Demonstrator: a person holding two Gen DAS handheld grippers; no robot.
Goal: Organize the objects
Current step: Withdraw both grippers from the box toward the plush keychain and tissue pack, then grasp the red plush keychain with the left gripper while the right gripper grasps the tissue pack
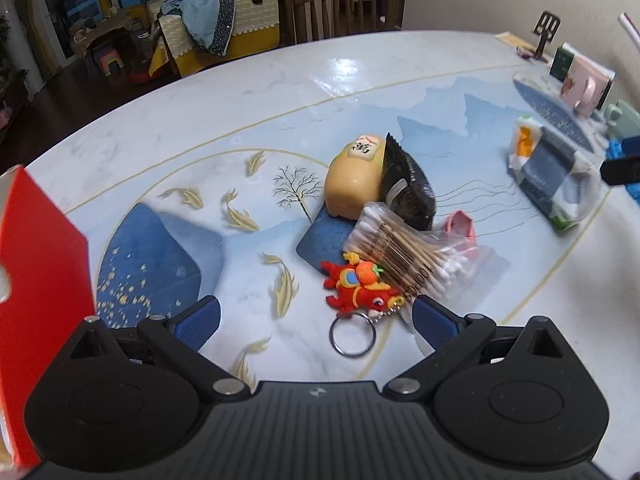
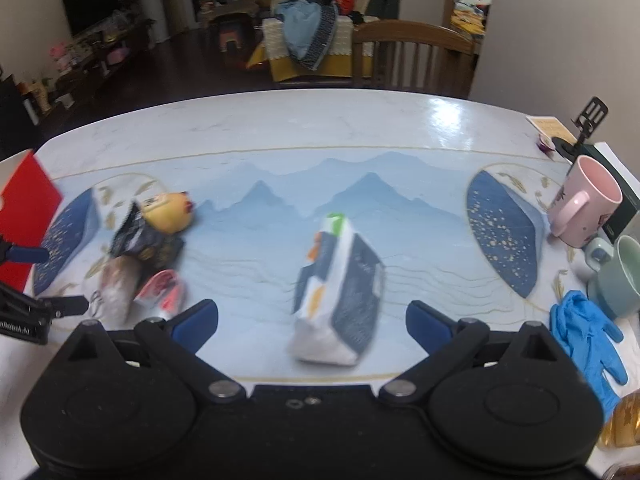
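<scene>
Two mugs: pink mug (image 2: 584,204), green mug (image 2: 618,276). One keychain (image 1: 360,288), one cotton-swab bag (image 1: 404,248), one tissue pack (image 2: 344,280), one blue glove (image 2: 584,332).

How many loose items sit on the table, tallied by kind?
Mugs: 2, pink mug and green mug
Packets and bags: 4
Toys and keychains: 2
Blue gloves: 1 clump
Red box: 1
Total: 10

A white label bearing one dark Chinese character is showing on the rounded yellow plastic case (image 1: 354,178), a barcode is showing on the clear bag of wooden cotton swabs (image 1: 404,254), and blurred white lettering, partly readable as "Rebot.AI", is showing on the left gripper (image 2: 18,326).
</scene>
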